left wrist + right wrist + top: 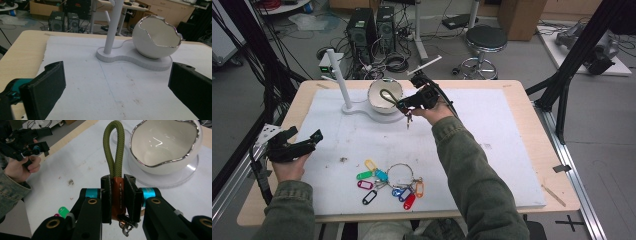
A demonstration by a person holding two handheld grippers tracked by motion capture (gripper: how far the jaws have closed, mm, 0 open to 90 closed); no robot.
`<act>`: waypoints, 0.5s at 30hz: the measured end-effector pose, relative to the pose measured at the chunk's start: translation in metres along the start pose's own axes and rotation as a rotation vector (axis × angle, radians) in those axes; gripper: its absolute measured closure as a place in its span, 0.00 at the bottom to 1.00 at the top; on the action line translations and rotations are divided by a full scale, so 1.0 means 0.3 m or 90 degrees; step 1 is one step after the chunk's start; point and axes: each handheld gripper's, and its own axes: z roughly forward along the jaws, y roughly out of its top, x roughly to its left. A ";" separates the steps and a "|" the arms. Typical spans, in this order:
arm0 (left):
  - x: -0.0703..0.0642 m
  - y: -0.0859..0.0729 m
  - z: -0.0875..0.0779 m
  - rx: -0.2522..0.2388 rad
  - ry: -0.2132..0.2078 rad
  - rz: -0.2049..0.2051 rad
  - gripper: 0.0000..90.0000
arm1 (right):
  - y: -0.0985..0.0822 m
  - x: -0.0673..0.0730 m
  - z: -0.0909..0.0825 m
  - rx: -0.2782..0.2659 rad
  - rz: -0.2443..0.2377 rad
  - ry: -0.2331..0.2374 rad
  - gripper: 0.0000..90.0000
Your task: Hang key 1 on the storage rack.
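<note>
Jaws of the right gripper [117, 195] clamp the brown leather tab of an olive rope keychain [114, 155], its loop held at the rim of the white egg-shaped bowl [384, 97] at the far middle of the table. Near the left edge, the left gripper [302, 142] rests with jaws wide apart and nothing between them. Coloured key tags [389, 182] lie near the front.

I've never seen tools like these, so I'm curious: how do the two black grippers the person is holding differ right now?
The right gripper is shut on an olive rope keychain with a brown leather wrap, held up by the white egg-shaped bowl. The left gripper is open and holds nothing, low at the table's left edge. Both are black, hand-held and have two fingers.
</note>
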 end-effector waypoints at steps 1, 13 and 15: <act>0.000 0.000 0.000 0.000 0.000 0.000 0.02 | 0.006 0.002 0.007 -0.001 -0.004 0.002 0.86; 0.001 0.000 0.001 -0.002 -0.001 -0.003 0.02 | 0.083 0.032 0.068 0.002 -0.018 0.010 0.86; 0.001 0.000 0.001 -0.001 -0.002 -0.004 0.02 | 0.095 0.035 0.078 0.009 -0.009 0.008 0.86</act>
